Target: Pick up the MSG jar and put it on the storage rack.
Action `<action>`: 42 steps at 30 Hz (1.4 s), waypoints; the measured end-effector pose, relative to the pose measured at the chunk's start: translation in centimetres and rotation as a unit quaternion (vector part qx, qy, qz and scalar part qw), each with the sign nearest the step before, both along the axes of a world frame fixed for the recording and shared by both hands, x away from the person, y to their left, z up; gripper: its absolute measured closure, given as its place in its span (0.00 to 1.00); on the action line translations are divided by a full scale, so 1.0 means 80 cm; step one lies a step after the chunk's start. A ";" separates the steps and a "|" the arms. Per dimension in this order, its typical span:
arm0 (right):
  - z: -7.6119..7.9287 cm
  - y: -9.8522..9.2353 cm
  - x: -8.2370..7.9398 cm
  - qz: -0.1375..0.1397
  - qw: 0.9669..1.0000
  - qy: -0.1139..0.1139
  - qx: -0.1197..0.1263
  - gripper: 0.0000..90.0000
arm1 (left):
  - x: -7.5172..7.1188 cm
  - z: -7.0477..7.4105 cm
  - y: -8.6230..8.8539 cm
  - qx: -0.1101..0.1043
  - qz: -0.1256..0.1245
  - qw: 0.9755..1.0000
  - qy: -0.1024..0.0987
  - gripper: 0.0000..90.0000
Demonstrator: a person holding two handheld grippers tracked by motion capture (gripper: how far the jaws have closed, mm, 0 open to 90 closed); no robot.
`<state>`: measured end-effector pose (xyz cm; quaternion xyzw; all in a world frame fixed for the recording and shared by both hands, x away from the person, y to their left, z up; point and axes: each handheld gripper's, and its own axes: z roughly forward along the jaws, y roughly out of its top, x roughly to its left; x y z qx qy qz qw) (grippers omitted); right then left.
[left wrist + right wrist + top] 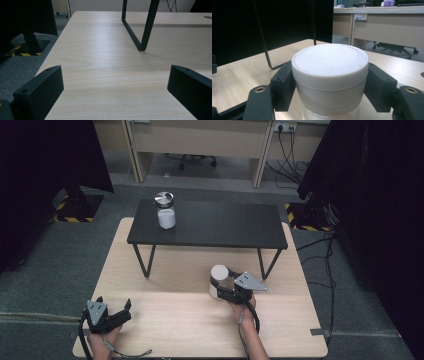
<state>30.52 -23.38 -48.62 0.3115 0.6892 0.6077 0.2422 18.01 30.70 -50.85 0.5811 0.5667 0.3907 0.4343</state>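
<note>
- High view: a person's two hands enter from the bottom edge, each bearing a two-jaw gripper, over a light wooden table point(165, 325). A low black shelf point(220, 227) on wire legs stands across the upper middle of the table.
- The white-lidded jar point(218, 279) stands upright on the wood at lower centre-right of the high view, in front of the shelf and near its right leg.
- The right gripper point(223, 291) comes at the jar from the lower right. In the right gripper view its jaws press on opposite flanks of the white-lidded jar point(330, 75), just under the lid's rim, closed on it with no visible gap.
- The jar's long axis runs vertical and the jaws lie roughly level, so the grip crosses that axis at right angles, high on the body.
- The left gripper point(126, 309) rests at the lower left of the high view, well apart from the jar. In the left gripper view its jaws stand wide with bare wood between them and a shelf leg point(140, 32) beyond.
- A second jar point(165, 210), metal-capped, stands upright on the shelf at upper centre-left, up and to the left of the held one.
- Judgement: the right hand is the nearer and already has the jar. A straight lift would probably keep it upright, and the shelf edge lies just beyond it.
</note>
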 end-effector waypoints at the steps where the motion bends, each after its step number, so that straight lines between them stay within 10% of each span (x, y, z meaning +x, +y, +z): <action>1: 0.001 0.000 0.000 0.001 1.000 0.001 -0.001 0.37 | 0.000 0.000 0.000 -0.001 0.000 1.000 0.000 0.00; 21: 0.036 -0.020 -0.022 0.001 1.000 -0.003 0.005 0.37 | 0.001 0.001 0.000 -0.001 0.003 1.000 0.003 0.00; 42: 0.128 -0.053 -0.047 -0.016 1.000 -0.004 0.011 0.37 | 0.003 0.003 0.001 -0.003 -0.002 1.000 0.009 0.00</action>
